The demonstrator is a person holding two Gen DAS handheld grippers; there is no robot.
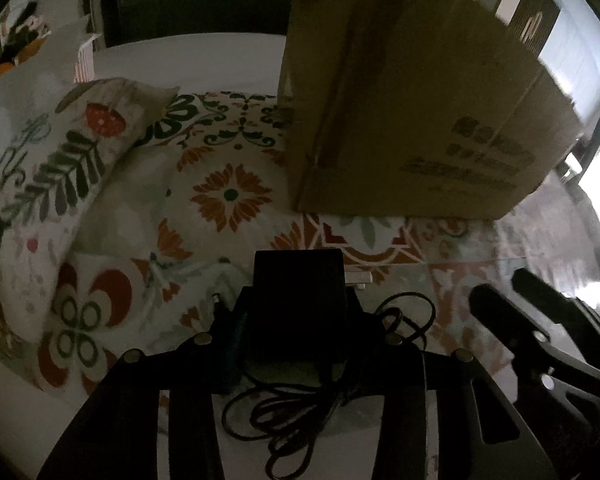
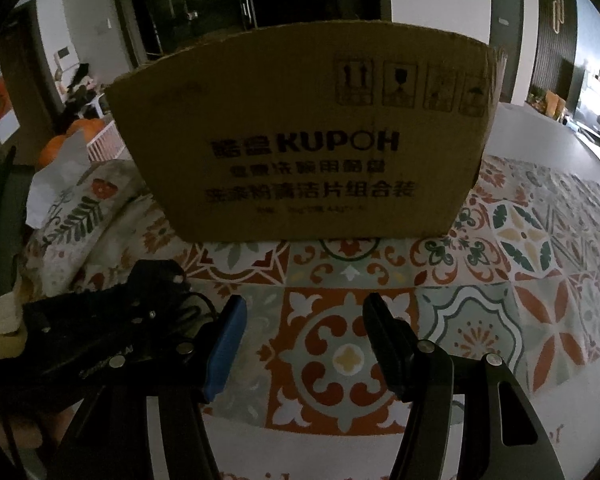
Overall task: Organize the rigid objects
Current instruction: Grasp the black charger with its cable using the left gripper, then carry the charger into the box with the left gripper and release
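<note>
Squeezing a black power adapter [image 1: 300,304], the left gripper [image 1: 296,340] has its two fingers pressed on the block's sides, and the thin black cord [image 1: 296,412] hangs in loops below it. The right gripper [image 2: 304,344] has its fingers apart with nothing between them. Both hang over the flowery tablecloth [image 2: 520,264]. The cardboard box [image 2: 300,136] stands just behind. The adapter is picked up but not yet in the box, so that part seems left to do.
</note>
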